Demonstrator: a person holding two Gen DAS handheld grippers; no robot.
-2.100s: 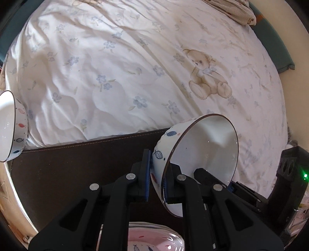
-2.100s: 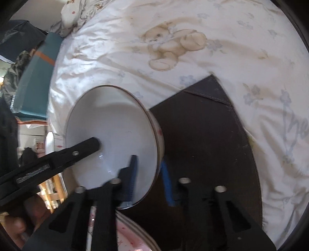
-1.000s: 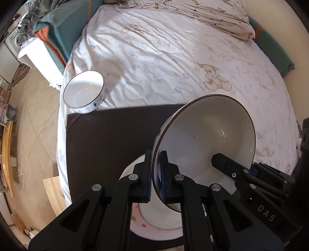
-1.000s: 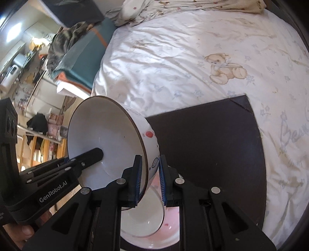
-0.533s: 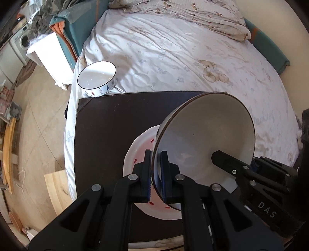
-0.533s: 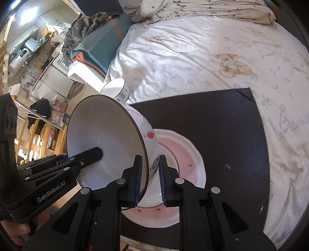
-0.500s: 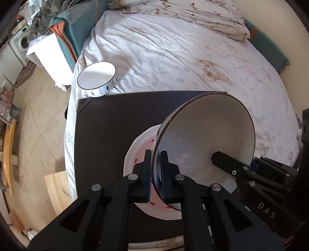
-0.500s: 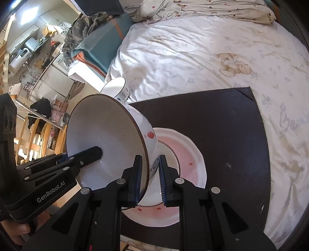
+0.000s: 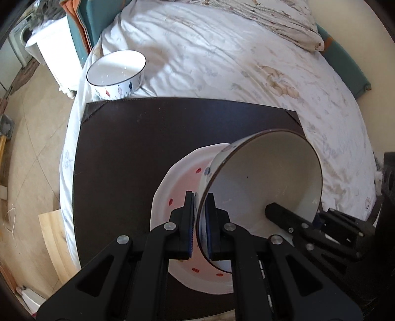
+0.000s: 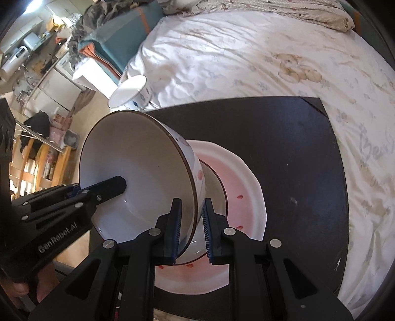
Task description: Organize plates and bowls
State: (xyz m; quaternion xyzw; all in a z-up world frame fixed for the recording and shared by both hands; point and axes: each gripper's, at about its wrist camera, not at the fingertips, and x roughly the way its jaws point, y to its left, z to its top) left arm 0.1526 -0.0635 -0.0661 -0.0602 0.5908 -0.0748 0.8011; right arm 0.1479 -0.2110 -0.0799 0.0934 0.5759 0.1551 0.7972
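A large white bowl (image 9: 266,187) with a brown rim hangs tilted over a pink plate (image 9: 177,187) with red dots. My left gripper (image 9: 198,222) is shut on its near rim. From the opposite side my right gripper (image 10: 191,227) is shut on the same bowl (image 10: 138,177), with the left gripper's inner finger (image 10: 108,185) showing inside it. The plate (image 10: 246,187) lies on a dark brown mat (image 10: 284,138). A second brown-rimmed dish (image 10: 214,182) seems to rest on the plate under the held bowl. A small blue-rimmed bowl (image 9: 116,71) stands upright past the mat's far left corner.
The mat (image 9: 148,133) lies on a bed with a white bear-print sheet (image 9: 222,61). A pillow (image 9: 279,19) and teal cushions sit at the far edge. A white cabinet (image 9: 54,51) and bare floor lie left, with a wooden board (image 9: 54,242) by the bed.
Both grippers have come down and forward with the large bowl still held between them. The plate and mat now sit closer and fuller in view, and the small bowl looks nearer.
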